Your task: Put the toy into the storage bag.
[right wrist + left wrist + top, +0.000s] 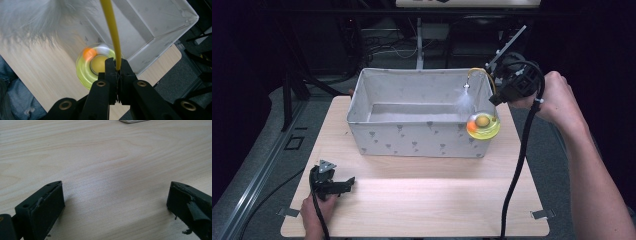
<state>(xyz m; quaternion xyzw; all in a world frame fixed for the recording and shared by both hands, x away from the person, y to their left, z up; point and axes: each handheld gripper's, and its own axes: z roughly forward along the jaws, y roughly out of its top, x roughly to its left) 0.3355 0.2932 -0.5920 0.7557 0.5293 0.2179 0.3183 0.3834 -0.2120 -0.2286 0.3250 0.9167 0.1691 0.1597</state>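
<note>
**Dark room, pale wooden desk, cat toy lifted at the bin's corner**

Dim surroundings with cables and metal frames beyond a light wood-grain desk, bare over most of its near half.

Centre-back on the desk: large open fabric bin, grey-white with a small repeated print, seen from above with its floor showing. Same bin in the right gripper view, one corner pointing toward the desk edge.

At the bin's near right corner: cat wand toy hanging in the air, made up of a thin yellow wire that arches over, a white feather tuft dangling from its end, and a translucent yellow-green disc with an orange ball on it. Disc overlapping the bin's front right corner in the high view; whether touching the rim, cannot tell. In the right gripper view, yellow wire running up from between the jaws, disc blurred just behind them, feather blurred at upper left.

Right tool held up beside the bin's right wall, jaws pressed together on the yellow wire.

Left tool resting low on the desk near the front left corner, well apart from the bin, jaws spread wide with nothing between them but bare wood.
</note>
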